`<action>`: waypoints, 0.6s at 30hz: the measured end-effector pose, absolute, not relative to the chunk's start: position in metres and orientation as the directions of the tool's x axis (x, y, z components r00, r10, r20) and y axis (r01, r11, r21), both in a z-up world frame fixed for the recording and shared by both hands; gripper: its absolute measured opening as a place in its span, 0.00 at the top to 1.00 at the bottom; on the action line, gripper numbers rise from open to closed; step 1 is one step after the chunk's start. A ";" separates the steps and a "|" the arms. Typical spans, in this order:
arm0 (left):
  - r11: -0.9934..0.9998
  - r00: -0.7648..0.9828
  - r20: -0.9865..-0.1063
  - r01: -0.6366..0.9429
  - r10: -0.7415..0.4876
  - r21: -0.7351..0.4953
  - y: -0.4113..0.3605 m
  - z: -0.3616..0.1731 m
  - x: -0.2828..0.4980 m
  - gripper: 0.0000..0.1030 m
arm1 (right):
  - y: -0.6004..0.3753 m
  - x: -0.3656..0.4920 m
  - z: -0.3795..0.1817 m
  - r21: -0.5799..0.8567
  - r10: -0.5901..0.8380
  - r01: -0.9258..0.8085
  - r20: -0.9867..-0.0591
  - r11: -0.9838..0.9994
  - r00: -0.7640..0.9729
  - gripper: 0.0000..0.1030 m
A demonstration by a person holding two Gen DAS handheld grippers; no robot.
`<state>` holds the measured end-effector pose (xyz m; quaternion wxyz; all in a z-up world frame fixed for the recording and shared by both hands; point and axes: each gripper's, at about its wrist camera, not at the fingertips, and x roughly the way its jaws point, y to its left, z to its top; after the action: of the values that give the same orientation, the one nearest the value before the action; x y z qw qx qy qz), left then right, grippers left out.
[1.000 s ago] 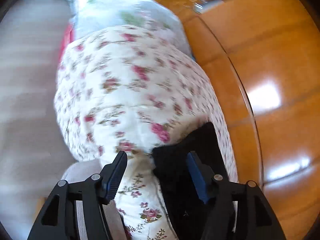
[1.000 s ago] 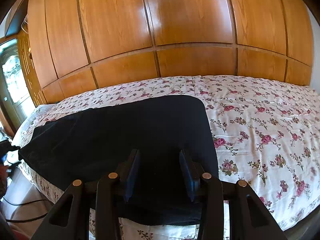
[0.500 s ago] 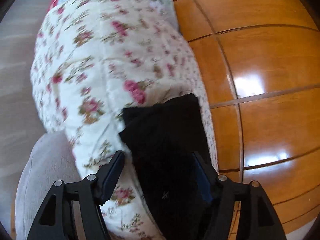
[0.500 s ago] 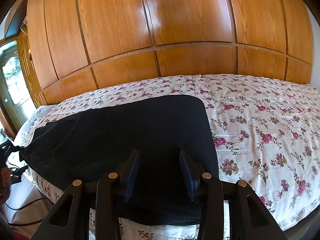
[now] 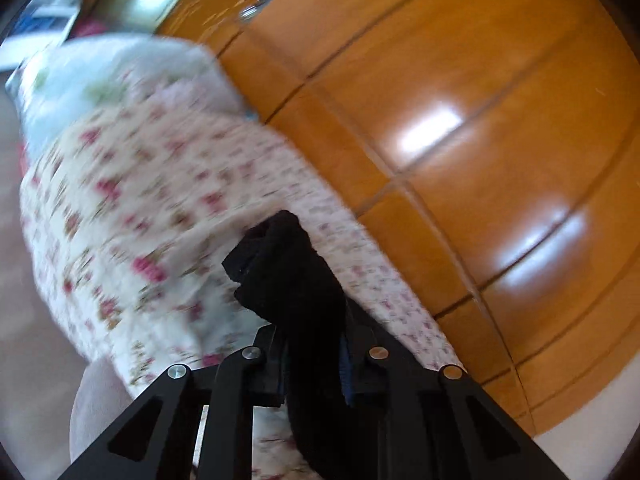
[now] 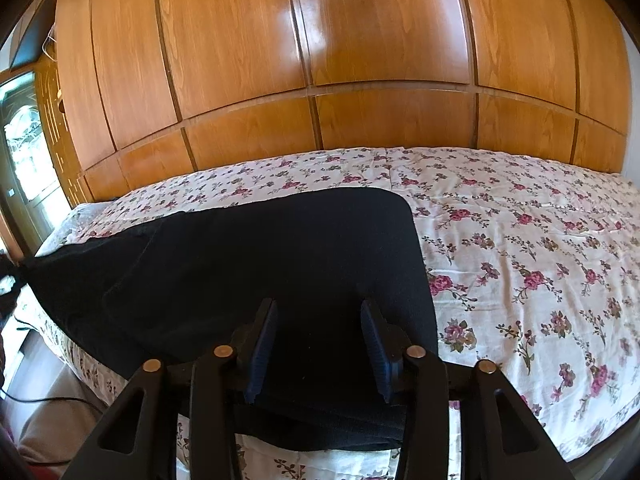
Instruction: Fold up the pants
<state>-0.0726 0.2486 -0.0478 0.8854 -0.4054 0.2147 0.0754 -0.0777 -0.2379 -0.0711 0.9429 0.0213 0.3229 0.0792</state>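
Black pants [image 6: 240,248] lie flat across a floral bedspread [image 6: 520,240], with the wide end toward me and the legs running off to the left. My right gripper [image 6: 319,308] stands over the near end. Its jaws are opening a little, the cloth lies between and under the fingers, and the pads do not pinch it. In the blurred left wrist view, my left gripper [image 5: 312,344] is closing on a bunched end of the pants [image 5: 280,264], which sticks up from between the pads and is lifted off the bedspread [image 5: 160,200].
A glossy wooden wardrobe wall [image 6: 320,40] runs right behind the bed and fills the right of the left wrist view [image 5: 480,120]. A pale pillow [image 5: 100,72] lies at the bed's far end. A cable [image 6: 40,400] trails on the floor at the left.
My left gripper went from open around the pants' end to clamped on it, then rose and rolled with the cloth. The right gripper's view is unchanged, and its fingers stand slightly wider.
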 end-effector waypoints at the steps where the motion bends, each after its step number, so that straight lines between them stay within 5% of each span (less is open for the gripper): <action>1: 0.679 0.906 -0.419 -0.275 -0.053 -0.681 0.241 -0.039 -0.072 0.82 | -0.238 -0.078 -0.070 0.089 0.160 -0.133 -0.605 0.987 0.780 0.55; 10: 0.809 0.928 -0.228 0.116 -0.295 -0.576 0.137 0.038 -0.048 0.83 | -0.249 -0.073 -0.064 0.119 0.130 -0.072 -0.617 0.990 0.776 0.55; 18: 0.780 0.808 -0.220 0.397 -0.547 -0.484 0.037 0.055 -0.025 0.83 | -0.261 -0.068 -0.060 0.139 0.117 -0.037 -0.632 0.990 0.766 0.55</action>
<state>-0.0254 0.0372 0.0554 0.9266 -0.2127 0.1770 -0.2547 -0.0681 -0.2613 -0.0598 0.9378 0.0589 0.3396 0.0413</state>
